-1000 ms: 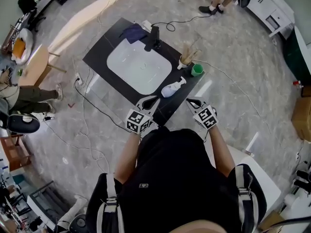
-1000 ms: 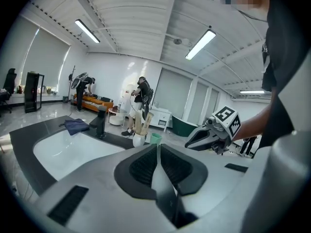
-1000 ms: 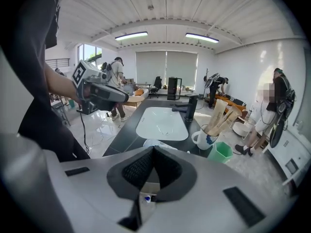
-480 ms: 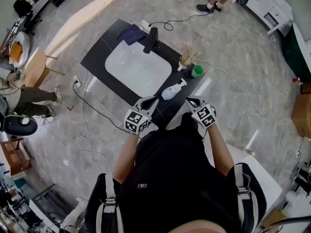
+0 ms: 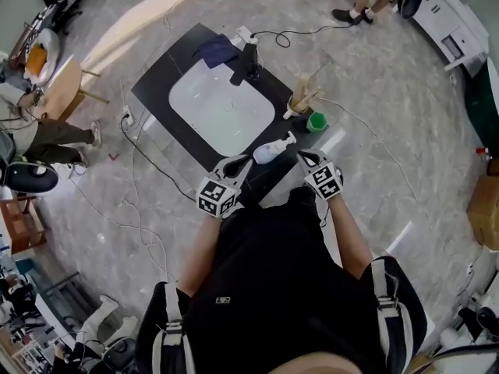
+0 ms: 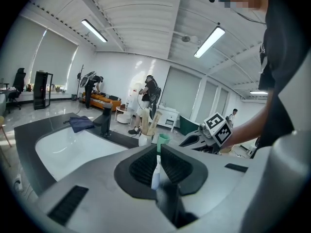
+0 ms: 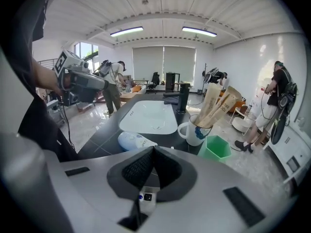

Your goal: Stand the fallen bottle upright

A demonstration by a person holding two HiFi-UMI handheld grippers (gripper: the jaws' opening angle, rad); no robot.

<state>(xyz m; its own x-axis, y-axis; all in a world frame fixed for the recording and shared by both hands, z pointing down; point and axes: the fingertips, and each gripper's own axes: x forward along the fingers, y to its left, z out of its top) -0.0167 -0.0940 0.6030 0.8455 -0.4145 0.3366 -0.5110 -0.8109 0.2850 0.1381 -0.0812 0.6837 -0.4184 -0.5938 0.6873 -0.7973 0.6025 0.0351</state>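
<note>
A white spray bottle (image 5: 271, 151) lies on its side on the black counter (image 5: 160, 80), near the front edge and right of the sink. In the right gripper view the bottle (image 7: 132, 141) shows just past the jaws, to the left, partly hidden by them. My right gripper (image 5: 302, 156) is shut and empty, a short way right of the bottle's nozzle. My left gripper (image 5: 238, 162) hovers just left of the bottle's base, jaws together and holding nothing. Through the thin slit of the left gripper (image 6: 158, 152), a sliver of the bottle (image 6: 156, 173) appears.
A white sink (image 5: 222, 107) fills the counter's middle, with a black faucet (image 5: 247, 61) behind it and a dark blue cloth (image 5: 216, 51) at the back. A mug of wooden sticks (image 7: 195, 131) and a green cup (image 7: 215, 147) stand right of the bottle. People stand around the room.
My right gripper has come forward and down, closer to the bottle's nozzle. The left gripper has edged slightly nearer to the bottle. The bottle lies as before.
</note>
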